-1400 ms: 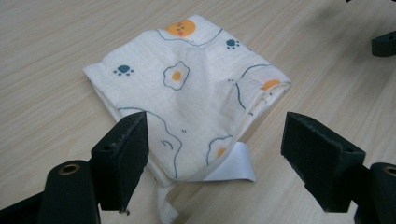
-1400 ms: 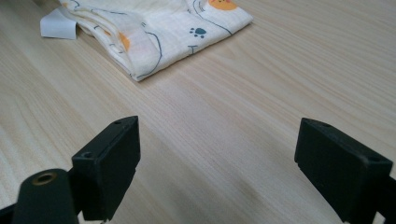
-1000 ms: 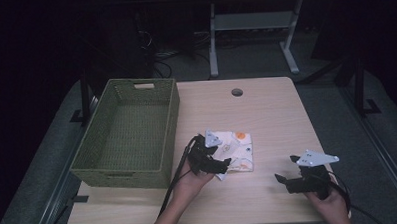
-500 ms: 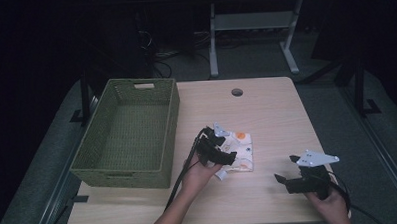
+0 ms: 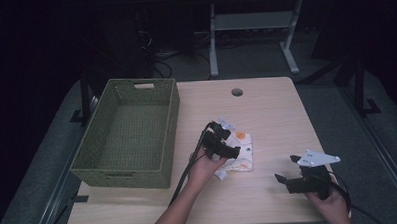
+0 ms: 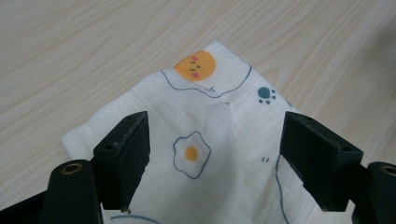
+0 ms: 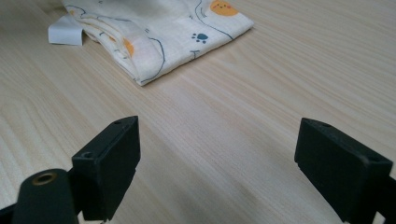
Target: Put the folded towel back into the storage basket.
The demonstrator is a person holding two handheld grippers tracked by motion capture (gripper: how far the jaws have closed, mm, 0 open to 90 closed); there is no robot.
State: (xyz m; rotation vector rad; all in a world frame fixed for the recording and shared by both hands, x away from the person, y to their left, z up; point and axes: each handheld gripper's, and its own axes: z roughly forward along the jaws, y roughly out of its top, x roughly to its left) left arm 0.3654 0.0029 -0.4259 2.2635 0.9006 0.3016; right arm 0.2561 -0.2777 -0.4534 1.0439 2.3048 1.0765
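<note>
Folded cloth (image 5: 240, 153), white with fried-egg, paw and orange-face prints, lies flat on the light wood counter (image 5: 266, 109), a little toward the near edge from the middle and just right of the basket. A small white tag (image 7: 65, 34) sticks out from one of its corners.

Your left gripper (image 5: 226, 143) hangs right over the cloth, tilted down at it. In the left gripper view its jaws stand wide apart with the printed fabric (image 6: 205, 140) between them, an egg print midway; they pinch nothing, and you cannot tell from here whether their tips touch the cloth.

Your right gripper (image 5: 295, 174) sits near the counter's near right corner, well apart from the cloth, with its grey three-cornered plate on top. Its jaws are spread too, with only bare wood between them, and the cloth (image 7: 159, 32) lies farther off ahead of them, folded edges stacked toward the camera.

Your green woven basket (image 5: 93, 160) stands along the counter's left edge, long side running from near edge to far edge, with a handle slot in its far wall. Nothing lies inside it; you see only the woven floor.

A round cable hole (image 5: 237, 92) is set near the far edge of the counter.
</note>
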